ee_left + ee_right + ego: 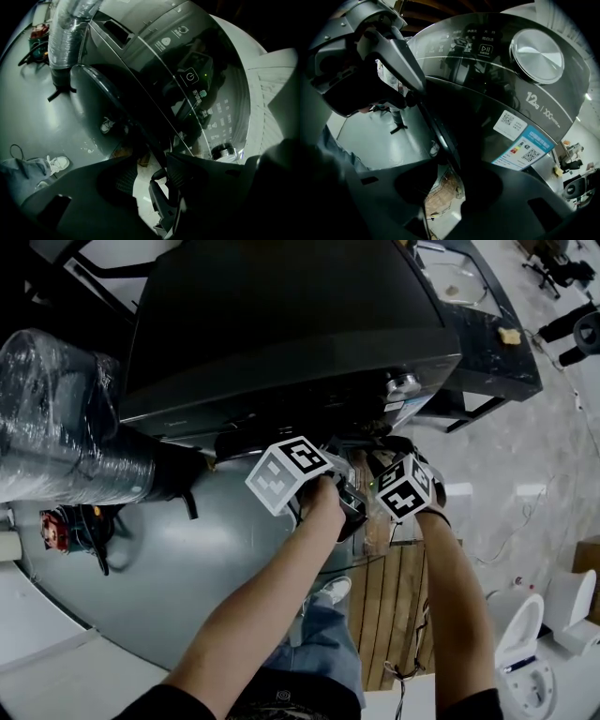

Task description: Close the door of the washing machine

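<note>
At the front of the washing machine (281,324), centre of the head view, both hands meet side by side just below its dark top.

The door (117,110) looks ajar, swung out from the front. Its dark rim runs diagonally from upper left to lower middle in both gripper views.

Jaws of the left gripper (151,185) are apart with nothing clamped. The rim ends just at the tip of the jaw on the right of frame, and floor shows through the gap.

Jaws of the right gripper (443,190) are likewise released and wide. The rim passes in between them, and I see no pad pressing on it.

Judgement: both tools sit astride the free edge so a jaw face can push. A swing shut needs no pinch, hence the loose hold. Door not yet latched.

The control panel (487,51) and dial (536,49) sit just beyond, upper right, so the jaws should stay off them. The wrapped duct (56,427) at left is well apart.
</note>
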`<state>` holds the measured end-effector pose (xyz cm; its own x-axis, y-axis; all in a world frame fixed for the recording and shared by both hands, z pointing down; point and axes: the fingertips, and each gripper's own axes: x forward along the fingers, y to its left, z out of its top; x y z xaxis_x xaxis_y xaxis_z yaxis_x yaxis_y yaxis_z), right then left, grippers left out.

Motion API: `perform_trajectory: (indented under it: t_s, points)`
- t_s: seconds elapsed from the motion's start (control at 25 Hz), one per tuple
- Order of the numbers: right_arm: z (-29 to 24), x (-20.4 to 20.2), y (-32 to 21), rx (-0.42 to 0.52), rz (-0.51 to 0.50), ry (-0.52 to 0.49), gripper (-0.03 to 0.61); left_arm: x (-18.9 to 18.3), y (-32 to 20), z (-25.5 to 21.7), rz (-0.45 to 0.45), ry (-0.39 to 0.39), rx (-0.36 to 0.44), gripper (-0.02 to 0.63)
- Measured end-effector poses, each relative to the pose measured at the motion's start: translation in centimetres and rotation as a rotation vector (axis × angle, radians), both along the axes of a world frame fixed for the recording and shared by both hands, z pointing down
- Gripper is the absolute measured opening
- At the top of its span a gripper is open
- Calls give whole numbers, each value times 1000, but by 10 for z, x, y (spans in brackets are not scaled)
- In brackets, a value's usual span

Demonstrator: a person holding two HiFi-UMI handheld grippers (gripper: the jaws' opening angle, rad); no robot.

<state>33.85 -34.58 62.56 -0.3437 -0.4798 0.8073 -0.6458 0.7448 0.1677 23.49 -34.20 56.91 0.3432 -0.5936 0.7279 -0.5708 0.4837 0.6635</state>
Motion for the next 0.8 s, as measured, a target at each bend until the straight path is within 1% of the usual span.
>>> perform_trajectory:
  t_s: [0.24,0.48,0.6,0.8]
  points:
    - [-1,0,-19,20,-23,-4,158,0,-14,-1,-20,18,13,207]
    - [-1,-1,-26,27,-39,-16,161,-2,-18,-2,-44,14,19,209]
    - [-1,-1,-27,23,-35,-26,164,-3,-18,-2,-53,5,34,210]
    - [2,-1,-28,7,-44,-30,169,-2,-19,0,-52,22,26,210]
